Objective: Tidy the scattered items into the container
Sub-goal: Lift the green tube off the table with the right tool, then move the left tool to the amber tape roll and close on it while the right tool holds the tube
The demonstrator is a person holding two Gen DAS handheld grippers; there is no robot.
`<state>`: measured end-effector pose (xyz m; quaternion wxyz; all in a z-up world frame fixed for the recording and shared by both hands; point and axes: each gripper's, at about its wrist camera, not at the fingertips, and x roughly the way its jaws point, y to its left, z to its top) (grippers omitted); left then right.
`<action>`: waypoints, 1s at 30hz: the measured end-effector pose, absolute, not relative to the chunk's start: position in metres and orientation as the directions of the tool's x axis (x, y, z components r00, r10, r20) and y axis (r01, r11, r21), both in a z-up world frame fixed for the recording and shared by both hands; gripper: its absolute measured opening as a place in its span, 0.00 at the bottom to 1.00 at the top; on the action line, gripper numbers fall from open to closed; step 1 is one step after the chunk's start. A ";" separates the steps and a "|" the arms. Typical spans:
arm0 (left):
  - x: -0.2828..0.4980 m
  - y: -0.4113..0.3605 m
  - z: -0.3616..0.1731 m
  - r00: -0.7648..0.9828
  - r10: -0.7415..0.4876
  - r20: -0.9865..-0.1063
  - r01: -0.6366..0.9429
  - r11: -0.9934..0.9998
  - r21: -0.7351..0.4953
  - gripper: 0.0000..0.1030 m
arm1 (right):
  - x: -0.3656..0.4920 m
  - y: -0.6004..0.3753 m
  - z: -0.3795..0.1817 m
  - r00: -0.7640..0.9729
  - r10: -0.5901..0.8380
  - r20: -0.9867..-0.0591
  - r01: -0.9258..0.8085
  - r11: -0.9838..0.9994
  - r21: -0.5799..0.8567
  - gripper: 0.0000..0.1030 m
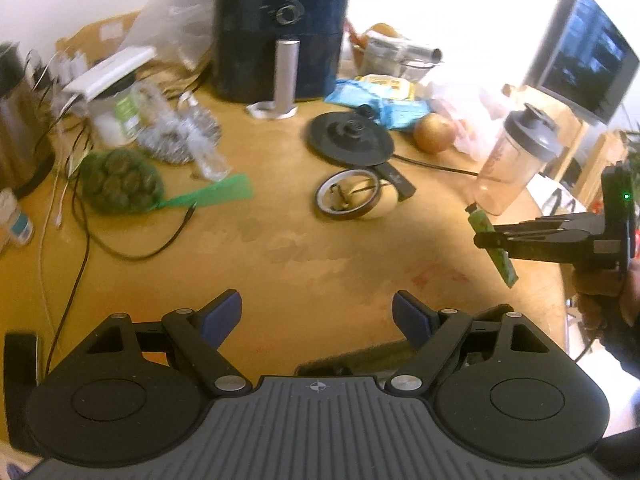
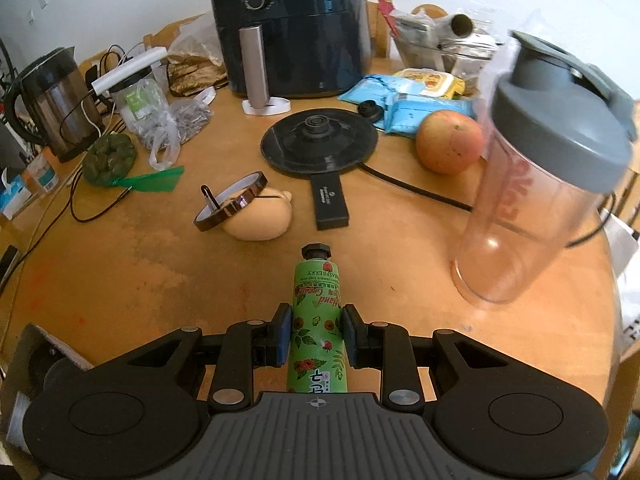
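My right gripper (image 2: pixel 316 334) is shut on a green hand cream tube (image 2: pixel 316 320) with a black cap, held above the wooden table (image 2: pixel 140 272). In the left wrist view the same tube (image 1: pixel 494 246) hangs tilted in the right gripper (image 1: pixel 490 240) at the right. My left gripper (image 1: pixel 318 312) is open and empty over the table's near part. A brown tape roll (image 2: pixel 230 202) leans on a beige soft toy (image 2: pixel 262 218) mid-table. A cardboard box (image 2: pixel 44 356) with items inside shows at the lower left of the right wrist view.
A black air fryer (image 2: pixel 292 24) stands at the back. A kettle base (image 2: pixel 320 142) with its cord, an apple (image 2: pixel 450 142), a shaker bottle (image 2: pixel 536 184), blue packets (image 2: pixel 404 104), a kettle (image 2: pixel 56 100), a green net bag (image 2: pixel 110 158) and cables surround the middle.
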<state>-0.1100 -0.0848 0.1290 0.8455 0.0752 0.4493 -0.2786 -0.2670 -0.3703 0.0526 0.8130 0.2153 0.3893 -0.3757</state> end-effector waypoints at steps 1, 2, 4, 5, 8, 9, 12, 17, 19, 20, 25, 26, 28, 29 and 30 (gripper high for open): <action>-0.109 -0.089 0.130 0.444 -0.406 -0.799 0.553 0.826 -0.113 0.80 | -0.270 -0.370 0.053 0.412 -0.445 -0.795 0.783 0.620 0.059 0.29; -0.109 -0.093 0.130 0.446 -0.408 -0.797 0.564 0.819 -0.104 0.80 | -0.274 -0.368 0.054 0.411 -0.447 -0.795 0.787 0.613 0.063 0.29; -0.107 -0.101 0.129 0.449 -0.412 -0.793 0.587 0.805 -0.086 0.80 | -0.281 -0.367 0.055 0.408 -0.450 -0.794 0.796 0.601 0.069 0.29; -0.107 -0.105 0.130 0.453 -0.413 -0.790 0.596 0.799 -0.076 0.80 | -0.285 -0.366 0.055 0.406 -0.453 -0.794 0.801 0.595 0.070 0.29; -0.104 -0.117 0.130 0.465 -0.415 -0.782 0.622 0.781 -0.045 0.80 | -0.294 -0.364 0.055 0.400 -0.457 -0.795 0.813 0.577 0.078 0.29; -0.103 -0.121 0.129 0.467 -0.416 -0.781 0.630 0.776 -0.037 0.80 | -0.297 -0.363 0.055 0.399 -0.457 -0.795 0.816 0.573 0.080 0.29; -0.099 -0.131 0.128 0.471 -0.421 -0.775 0.649 0.760 -0.019 0.80 | -0.304 -0.361 0.055 0.394 -0.456 -0.798 0.824 0.560 0.086 0.29; -0.093 -0.148 0.124 0.480 -0.427 -0.767 0.686 0.727 0.024 0.79 | -0.313 -0.363 0.057 0.378 -0.462 -0.803 0.834 0.547 0.078 0.29; -0.090 -0.154 0.123 0.483 -0.428 -0.764 0.697 0.716 0.039 0.79 | -0.315 -0.366 0.060 0.372 -0.469 -0.801 0.838 0.542 0.072 0.29; -0.088 -0.157 0.122 0.485 -0.429 -0.762 0.701 0.712 0.045 0.77 | -0.317 -0.367 0.061 0.371 -0.473 -0.799 0.840 0.538 0.071 0.29; -0.077 -0.170 0.114 0.472 -0.420 -0.775 0.713 0.699 0.056 0.61 | -0.321 -0.371 0.068 0.371 -0.493 -0.787 0.849 0.523 0.073 0.29; -0.076 -0.171 0.112 0.473 -0.417 -0.776 0.715 0.696 0.062 0.61 | -0.321 -0.371 0.068 0.373 -0.493 -0.786 0.850 0.522 0.075 0.29; -0.075 -0.176 0.108 0.476 -0.411 -0.777 0.724 0.685 0.081 0.61 | -0.321 -0.371 0.067 0.373 -0.490 -0.788 0.850 0.520 0.079 0.29; -0.075 -0.178 0.106 0.478 -0.410 -0.777 0.730 0.677 0.093 0.61 | -0.321 -0.370 0.066 0.374 -0.488 -0.789 0.850 0.520 0.083 0.29; -0.075 -0.180 0.104 0.481 -0.407 -0.776 0.737 0.668 0.106 0.60 | -0.322 -0.370 0.065 0.375 -0.484 -0.790 0.851 0.519 0.086 0.29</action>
